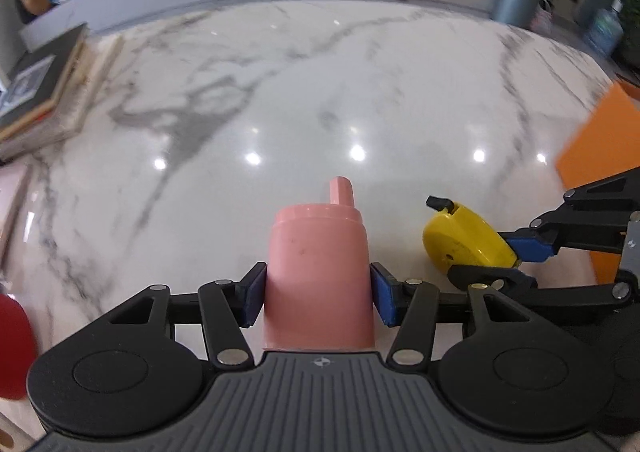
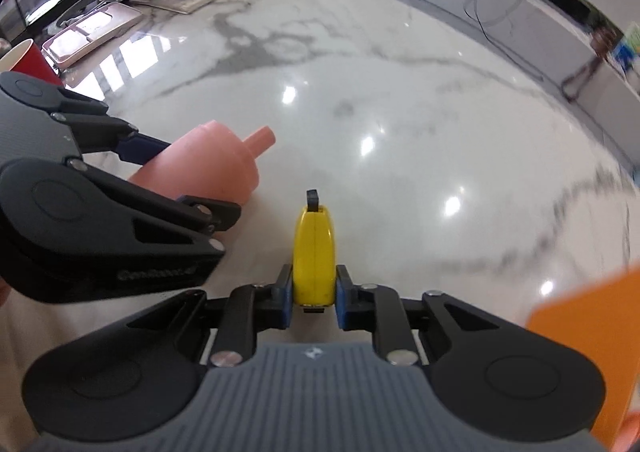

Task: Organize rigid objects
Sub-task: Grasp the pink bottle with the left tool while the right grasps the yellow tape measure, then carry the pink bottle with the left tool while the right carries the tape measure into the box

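Pink bottle (image 1: 318,276) clamped in left tongs (image 1: 318,292); yellow tape measure (image 2: 314,256) in right tongs (image 2: 312,292) (side by side).

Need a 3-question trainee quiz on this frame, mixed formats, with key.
1. True or false: the left hand-held gripper is shut on the pink bottle.
2. What does the right hand-held gripper hold? A) red cup B) yellow tape measure C) book
3. Fill in: both items are over a ___ countertop.

Key: 1 true; 2 B; 3 marble.
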A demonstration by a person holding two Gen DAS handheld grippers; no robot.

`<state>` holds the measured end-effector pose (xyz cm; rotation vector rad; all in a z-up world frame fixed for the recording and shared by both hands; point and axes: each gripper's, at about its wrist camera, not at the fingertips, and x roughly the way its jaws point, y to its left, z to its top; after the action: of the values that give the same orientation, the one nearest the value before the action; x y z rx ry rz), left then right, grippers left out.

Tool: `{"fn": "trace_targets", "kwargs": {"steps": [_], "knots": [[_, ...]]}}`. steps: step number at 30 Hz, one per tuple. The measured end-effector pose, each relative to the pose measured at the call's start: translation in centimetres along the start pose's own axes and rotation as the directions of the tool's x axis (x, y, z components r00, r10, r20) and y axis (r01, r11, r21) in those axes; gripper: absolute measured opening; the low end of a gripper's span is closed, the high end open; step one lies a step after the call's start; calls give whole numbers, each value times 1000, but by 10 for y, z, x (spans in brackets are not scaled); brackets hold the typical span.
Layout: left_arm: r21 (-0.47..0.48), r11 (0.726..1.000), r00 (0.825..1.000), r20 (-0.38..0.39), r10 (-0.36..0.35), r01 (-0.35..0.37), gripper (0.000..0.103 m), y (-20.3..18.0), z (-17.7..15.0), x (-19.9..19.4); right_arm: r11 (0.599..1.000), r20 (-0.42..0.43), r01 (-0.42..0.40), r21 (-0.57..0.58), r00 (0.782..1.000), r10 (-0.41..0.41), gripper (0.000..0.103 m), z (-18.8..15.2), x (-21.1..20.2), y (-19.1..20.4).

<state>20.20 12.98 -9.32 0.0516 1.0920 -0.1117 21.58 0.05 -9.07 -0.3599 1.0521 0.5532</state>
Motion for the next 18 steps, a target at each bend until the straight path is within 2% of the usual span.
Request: {"fn": "trace_targets", "kwargs": {"steps": [4, 9, 14, 18], "knots": [[45, 999, 999, -31, -25, 26, 62, -15, -14, -7, 1000, -7, 4, 27, 1000, -4, 19, -23, -9, 2], [10, 1000, 999, -42, -7, 7, 62, -19, -22, -6, 998, 8, -13, 60, 1000, 13, 19, -41, -9, 2], [-8, 1000, 999, -30, 12, -12, 63, -19, -24, -5, 997, 73, -47, 56, 996, 43, 26, -45, -9, 1], [-45, 999, 1000, -20, 8, -9, 62, -14, -25, -6, 997, 86, -52, 52, 995, 47, 30, -41, -7, 1]]}}
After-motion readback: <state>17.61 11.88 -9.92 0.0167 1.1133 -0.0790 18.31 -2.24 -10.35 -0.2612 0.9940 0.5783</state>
